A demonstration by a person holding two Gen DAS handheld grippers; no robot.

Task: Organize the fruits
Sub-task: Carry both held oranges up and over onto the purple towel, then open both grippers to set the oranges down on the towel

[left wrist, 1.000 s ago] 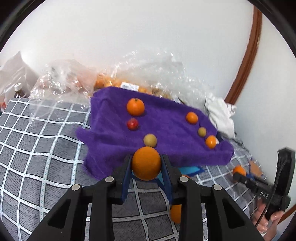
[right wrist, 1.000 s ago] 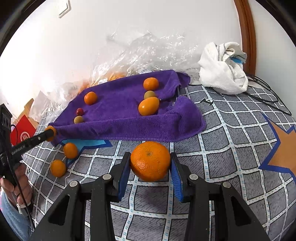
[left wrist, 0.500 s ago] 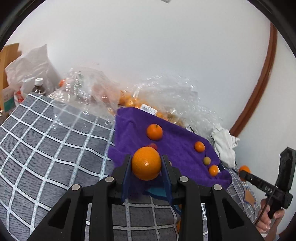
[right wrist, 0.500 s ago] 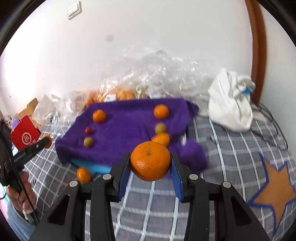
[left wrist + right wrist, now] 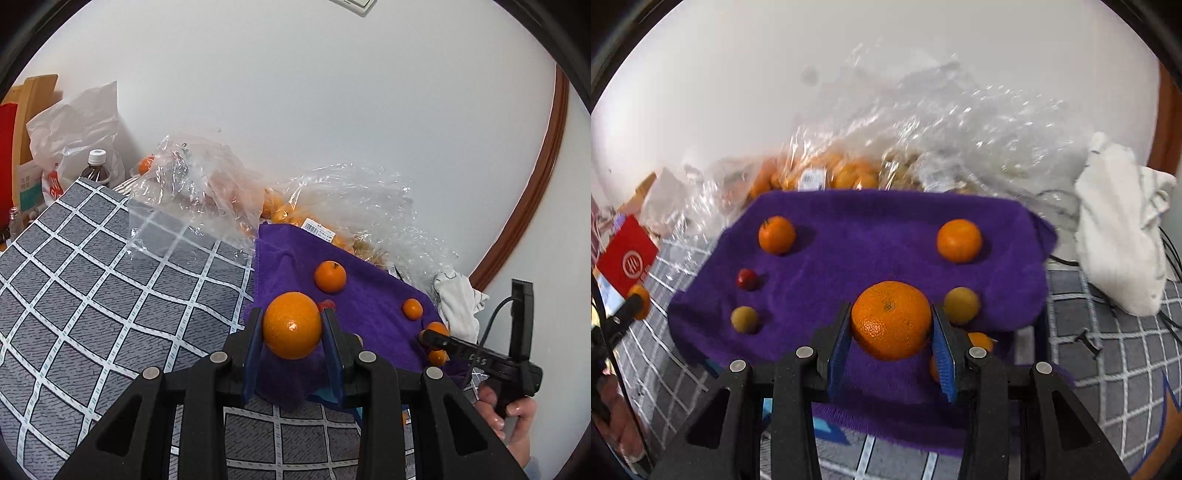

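The left gripper (image 5: 292,326) clamps a smooth orange (image 5: 291,325) between its blue pads, held above the near left edge of the purple towel (image 5: 369,295). The right gripper (image 5: 891,322) grips a larger mandarin (image 5: 891,319) over the towel's near middle. On the towel lie a mandarin (image 5: 776,235) at far left, another (image 5: 959,240) at far right, a small red fruit (image 5: 747,278), and two olive-coloured fruits (image 5: 744,319) (image 5: 961,305). Beyond the towel, clear plastic bags (image 5: 849,166) hold what look like more oranges, though blurred.
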